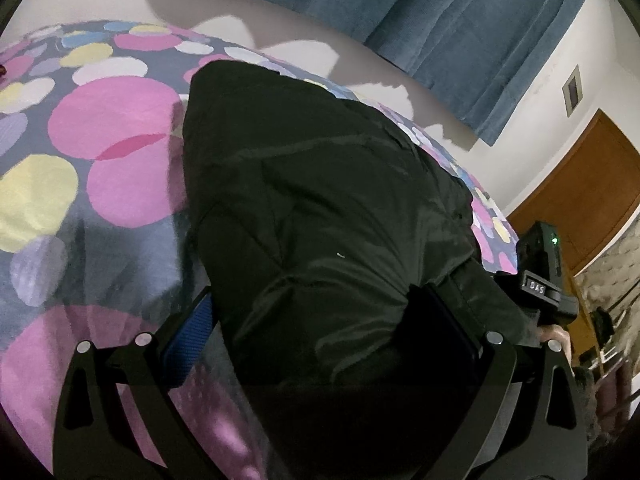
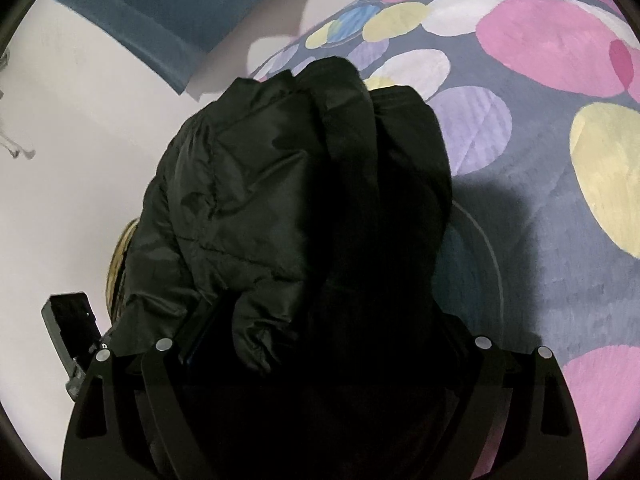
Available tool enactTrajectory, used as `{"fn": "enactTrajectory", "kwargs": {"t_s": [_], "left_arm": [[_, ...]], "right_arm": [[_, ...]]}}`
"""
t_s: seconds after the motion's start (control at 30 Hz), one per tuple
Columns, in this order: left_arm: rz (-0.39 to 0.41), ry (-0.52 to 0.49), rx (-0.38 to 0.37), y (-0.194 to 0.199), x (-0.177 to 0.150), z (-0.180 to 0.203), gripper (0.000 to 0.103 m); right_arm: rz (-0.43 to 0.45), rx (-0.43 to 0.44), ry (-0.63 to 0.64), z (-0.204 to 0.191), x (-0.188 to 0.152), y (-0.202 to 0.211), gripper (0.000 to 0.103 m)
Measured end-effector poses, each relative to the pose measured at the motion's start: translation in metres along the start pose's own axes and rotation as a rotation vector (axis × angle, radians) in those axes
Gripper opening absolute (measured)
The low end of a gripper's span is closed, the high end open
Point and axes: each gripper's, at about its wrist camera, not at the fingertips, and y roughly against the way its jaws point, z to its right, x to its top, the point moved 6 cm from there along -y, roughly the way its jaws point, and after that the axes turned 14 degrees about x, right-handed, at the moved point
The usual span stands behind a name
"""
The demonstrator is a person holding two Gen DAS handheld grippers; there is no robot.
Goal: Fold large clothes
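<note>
A large black padded jacket (image 1: 320, 200) lies bunched on a bed with a spotted cover (image 1: 100, 152). My left gripper (image 1: 316, 320) has its two fingers wide apart on either side of the jacket's near edge, with fabric bulging between them. In the right wrist view the same jacket (image 2: 280, 184) rises in a thick fold between my right gripper's (image 2: 328, 344) fingers, which also stand wide apart around it. The fingertips are mostly buried in dark fabric. The right gripper's body (image 1: 540, 280) shows at the jacket's right side in the left wrist view.
The bed cover (image 2: 540, 160) is grey with pink, yellow and lilac circles. A blue curtain (image 1: 440, 20) hangs on the white wall behind. A brown wooden door (image 1: 580, 184) stands at right. The left gripper's body (image 2: 72, 336) shows at lower left.
</note>
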Motion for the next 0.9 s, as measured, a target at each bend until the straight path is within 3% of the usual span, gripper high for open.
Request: {"fn": "enactTrajectory", "kwargs": {"t_s": [0.9], "left_arm": [[0.077, -0.012, 0.222, 0.042, -0.009, -0.006, 0.099]], "right_arm": [[0.072, 0.01, -0.034, 0.018, -0.026, 0.051, 0.087]]}}
